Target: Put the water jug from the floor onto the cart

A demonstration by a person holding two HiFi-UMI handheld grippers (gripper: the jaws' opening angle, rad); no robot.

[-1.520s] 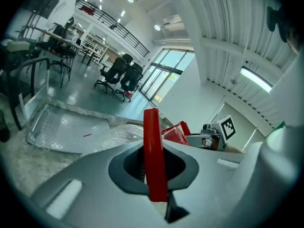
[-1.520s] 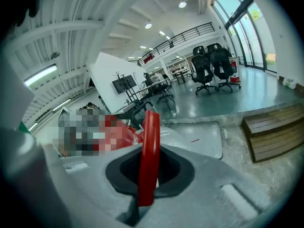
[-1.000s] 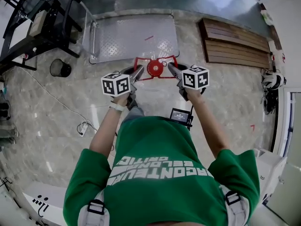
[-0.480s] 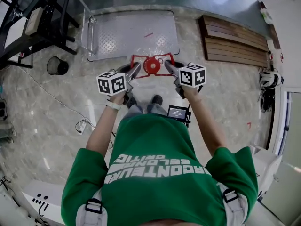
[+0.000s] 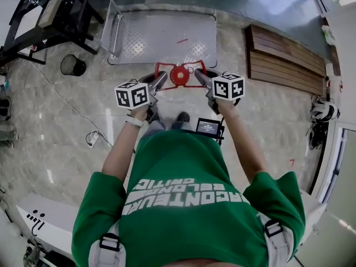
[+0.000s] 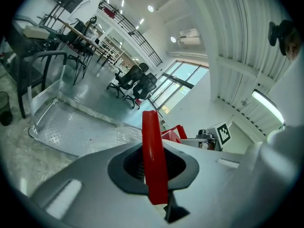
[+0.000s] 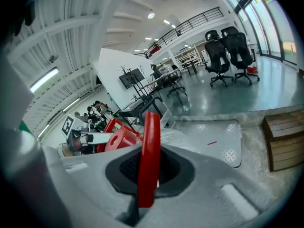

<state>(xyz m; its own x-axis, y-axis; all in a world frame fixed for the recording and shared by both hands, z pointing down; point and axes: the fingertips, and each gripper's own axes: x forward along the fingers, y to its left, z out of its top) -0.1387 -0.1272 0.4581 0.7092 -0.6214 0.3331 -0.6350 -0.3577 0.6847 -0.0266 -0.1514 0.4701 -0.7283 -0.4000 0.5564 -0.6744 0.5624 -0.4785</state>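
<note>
Fingers of left gripper [image 5: 162, 77] and right gripper [image 5: 197, 74] are pinched on red handle frame [image 6: 153, 160] of clear, red-capped water jug [image 5: 181, 75].
Jug is held upright just short of the near edge of the grey diamond-plate platform cart [image 5: 161, 38], which lies straight ahead, both grippers equally near; clear jug body is barely discernible below cap.

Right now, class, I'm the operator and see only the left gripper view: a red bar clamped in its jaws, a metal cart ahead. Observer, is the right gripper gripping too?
Observer: Yes. The right gripper is shut on the jug's other red handle.
Operator: Anything beside the cart on my right?
Observer: A wooden pallet lies right of the cart.
Operator: And down to my left?
Observer: A white plug lies there.
</note>
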